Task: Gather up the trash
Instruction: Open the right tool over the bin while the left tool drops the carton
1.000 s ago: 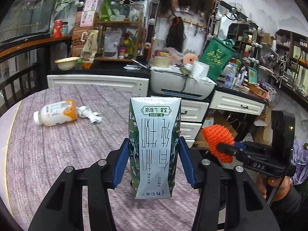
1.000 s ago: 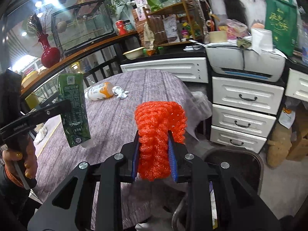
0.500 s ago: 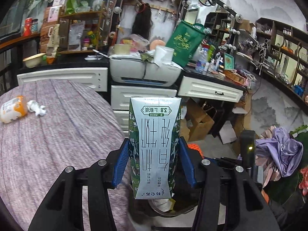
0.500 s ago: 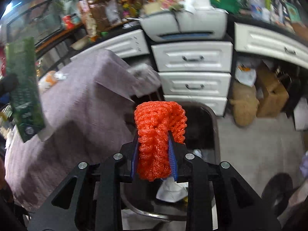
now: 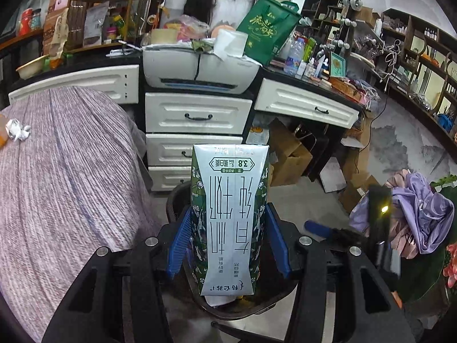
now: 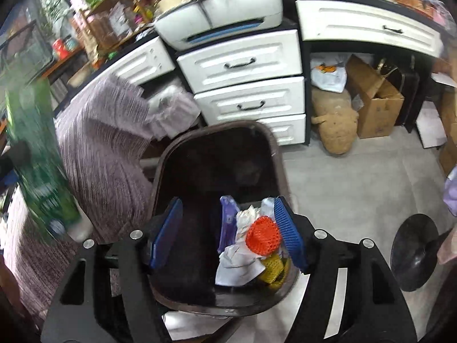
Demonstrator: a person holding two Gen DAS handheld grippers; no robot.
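My left gripper (image 5: 228,243) is shut on a green and white milk carton (image 5: 230,217), held upright above the dark trash bin (image 5: 177,197) beside the table. The carton also shows blurred at the left of the right wrist view (image 6: 37,160). My right gripper (image 6: 228,231) is open and empty over the trash bin (image 6: 211,134). An orange foam net (image 6: 262,235) lies inside the bin on white paper, a purple wrapper and a yellow net. The right gripper also shows in the left wrist view (image 5: 317,227).
A table with purple cloth (image 5: 57,177) is on the left, with a crumpled wrapper (image 5: 17,128) on it. White drawers (image 6: 242,65) and a printer (image 5: 200,68) stand behind the bin. Cardboard boxes (image 6: 374,97) and a black round base (image 6: 414,251) sit on the floor.
Both grippers swung from the table to over the bin. My right gripper opened and the orange foam net dropped into the bin. The left still holds the carton.
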